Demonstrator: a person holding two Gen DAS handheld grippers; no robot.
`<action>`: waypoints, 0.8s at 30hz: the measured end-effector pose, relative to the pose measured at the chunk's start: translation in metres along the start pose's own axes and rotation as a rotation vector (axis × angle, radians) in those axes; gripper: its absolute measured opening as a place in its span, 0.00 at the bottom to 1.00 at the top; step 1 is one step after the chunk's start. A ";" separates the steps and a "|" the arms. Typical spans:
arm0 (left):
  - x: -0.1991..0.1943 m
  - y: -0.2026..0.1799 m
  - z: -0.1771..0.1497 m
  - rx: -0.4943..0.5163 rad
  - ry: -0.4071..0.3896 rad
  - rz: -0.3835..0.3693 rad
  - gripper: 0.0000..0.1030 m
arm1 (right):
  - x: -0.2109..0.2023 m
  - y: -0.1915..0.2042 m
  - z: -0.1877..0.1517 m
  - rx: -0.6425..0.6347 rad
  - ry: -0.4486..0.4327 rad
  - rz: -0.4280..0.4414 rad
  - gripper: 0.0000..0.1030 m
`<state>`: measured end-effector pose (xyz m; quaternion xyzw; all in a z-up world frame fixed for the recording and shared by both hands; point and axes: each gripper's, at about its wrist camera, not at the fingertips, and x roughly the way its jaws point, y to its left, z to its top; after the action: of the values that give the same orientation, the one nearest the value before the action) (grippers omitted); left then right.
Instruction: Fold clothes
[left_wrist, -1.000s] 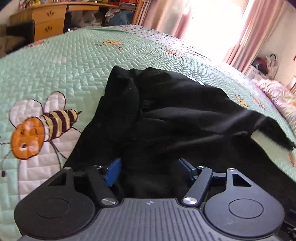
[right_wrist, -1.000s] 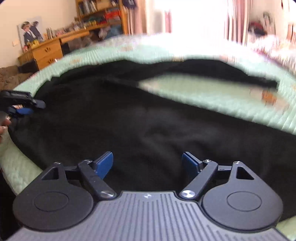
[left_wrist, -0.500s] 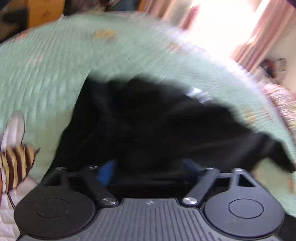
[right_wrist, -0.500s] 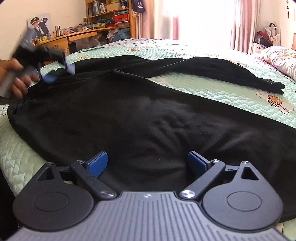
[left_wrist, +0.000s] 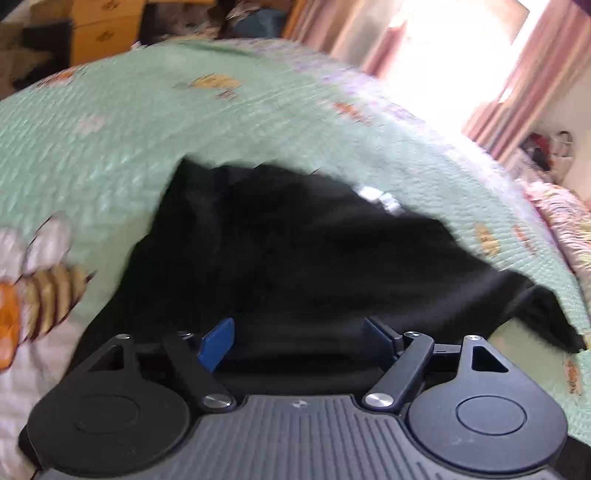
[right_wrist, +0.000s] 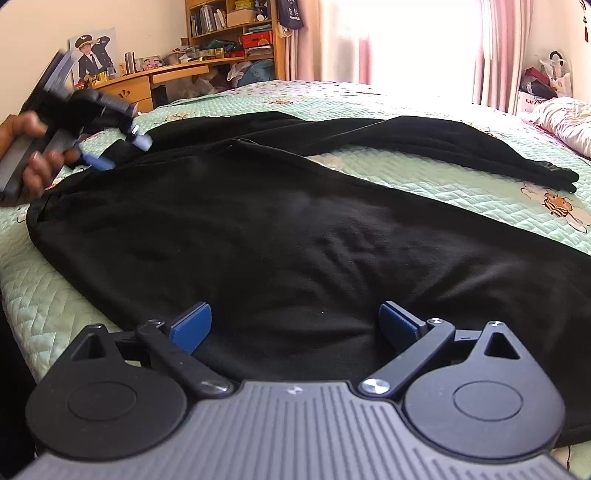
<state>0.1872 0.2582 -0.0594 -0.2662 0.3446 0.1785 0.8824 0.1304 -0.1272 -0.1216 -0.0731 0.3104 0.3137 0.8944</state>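
Observation:
A black long-sleeved garment (right_wrist: 295, 221) lies spread flat on a green quilted bedspread (right_wrist: 461, 184), one sleeve (right_wrist: 443, 147) stretched to the right. My right gripper (right_wrist: 295, 323) hovers low over the garment's near part, jaws wide and still opening, nothing between the pads. In the right wrist view my left gripper (right_wrist: 120, 151), held by a hand (right_wrist: 33, 162), is raised above the garment's far left corner. In its own blurred view the left gripper (left_wrist: 297, 339) is over the black cloth (left_wrist: 295, 240), jaws opening, nothing pinched.
The bed's near edge (right_wrist: 44, 314) runs at the lower left. A wooden desk (right_wrist: 147, 85) and bookshelf (right_wrist: 236, 29) stand behind the bed, with bright curtained windows (right_wrist: 406, 44) beyond. Pink bedding (right_wrist: 565, 122) lies at the far right. A bee print (left_wrist: 33, 295) marks the quilt.
The left gripper has lifted up off the garment's left edge and its jaws have spread. The right gripper's jaws have widened while it stayed over the garment.

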 end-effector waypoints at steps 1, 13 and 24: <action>0.002 -0.001 0.004 -0.014 -0.016 -0.005 0.78 | 0.000 0.000 0.001 -0.002 0.005 -0.001 0.95; 0.034 0.007 -0.009 0.040 0.006 0.027 0.91 | -0.006 -0.010 0.032 0.106 0.011 0.036 0.94; 0.048 -0.004 -0.004 0.045 0.013 0.100 0.99 | 0.036 -0.059 0.110 0.439 -0.201 0.144 0.94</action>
<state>0.2211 0.2589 -0.0938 -0.2299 0.3670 0.2131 0.8758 0.2438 -0.1193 -0.0596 0.1767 0.2851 0.3075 0.8905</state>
